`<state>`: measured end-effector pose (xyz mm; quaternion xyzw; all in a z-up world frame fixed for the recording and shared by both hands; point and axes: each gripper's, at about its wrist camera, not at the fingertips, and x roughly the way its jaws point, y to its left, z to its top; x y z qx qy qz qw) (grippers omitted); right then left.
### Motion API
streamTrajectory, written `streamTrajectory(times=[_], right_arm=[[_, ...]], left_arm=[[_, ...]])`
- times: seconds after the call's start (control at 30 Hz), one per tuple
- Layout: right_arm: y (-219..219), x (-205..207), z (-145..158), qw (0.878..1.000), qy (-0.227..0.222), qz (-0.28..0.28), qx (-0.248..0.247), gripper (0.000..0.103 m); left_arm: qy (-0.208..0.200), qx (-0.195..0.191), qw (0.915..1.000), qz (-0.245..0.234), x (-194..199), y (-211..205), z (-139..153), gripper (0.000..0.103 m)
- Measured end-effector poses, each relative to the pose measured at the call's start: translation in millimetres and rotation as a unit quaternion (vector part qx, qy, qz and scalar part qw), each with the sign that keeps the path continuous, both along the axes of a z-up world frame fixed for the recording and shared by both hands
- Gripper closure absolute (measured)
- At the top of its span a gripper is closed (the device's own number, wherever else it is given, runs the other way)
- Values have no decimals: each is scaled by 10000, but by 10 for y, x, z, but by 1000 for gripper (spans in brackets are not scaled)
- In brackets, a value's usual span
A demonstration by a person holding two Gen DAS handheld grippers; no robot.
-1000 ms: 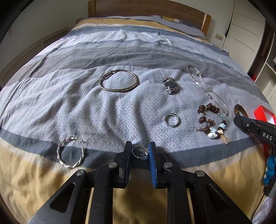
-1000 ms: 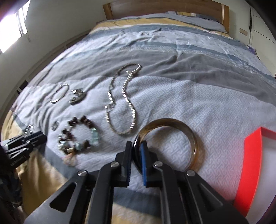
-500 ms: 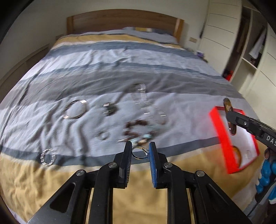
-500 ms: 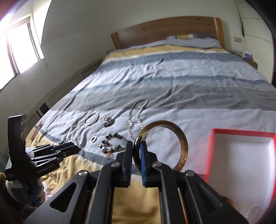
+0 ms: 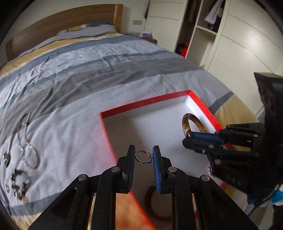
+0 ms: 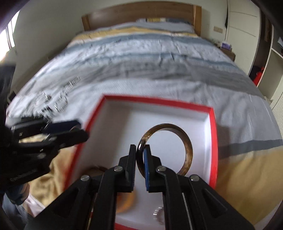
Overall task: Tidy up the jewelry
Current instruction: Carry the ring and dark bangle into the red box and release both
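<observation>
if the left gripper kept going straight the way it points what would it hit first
Probably the white floor of the red box: the left gripper, shut on the small ring, points down into it. Depth is unclear.

A wooden headboard [image 6: 141, 16] backs the bed's striped grey, blue and yellow duvet [image 5: 88, 74]; white wardrobe doors [image 5: 244, 58] flank open shelving [image 5: 203, 35].

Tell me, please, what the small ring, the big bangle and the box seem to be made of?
The small ring in the left gripper looks like polished silver-coloured metal: thin and shiny.

The bangle in the right gripper is mottled brown and glossy, perhaps resin, horn or stone; the pictures cannot settle which.

The box seems to be matte cardboard, with thin red walls and a white inside.
</observation>
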<state>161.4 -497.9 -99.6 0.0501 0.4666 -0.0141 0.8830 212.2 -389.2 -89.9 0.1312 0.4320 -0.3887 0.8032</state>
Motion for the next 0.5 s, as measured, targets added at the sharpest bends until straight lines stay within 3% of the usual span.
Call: streamTrajectory(times=[0.13, 0.37, 0.5], right_arm=[[-82, -33, -207, 9994, 278, 175, -74, 95], [-101, -36, -294, 9982, 409, 372, -211, 94], [-92, -67, -264, 9976, 485, 352, -351, 81]], left_arm=[[18, 375, 9992, -104, 35, -220, -298, 84], [-417, 617, 9971, -187, -13, -297, -420, 82], [-432, 650, 9968, -194, -9, -309, -414, 80]])
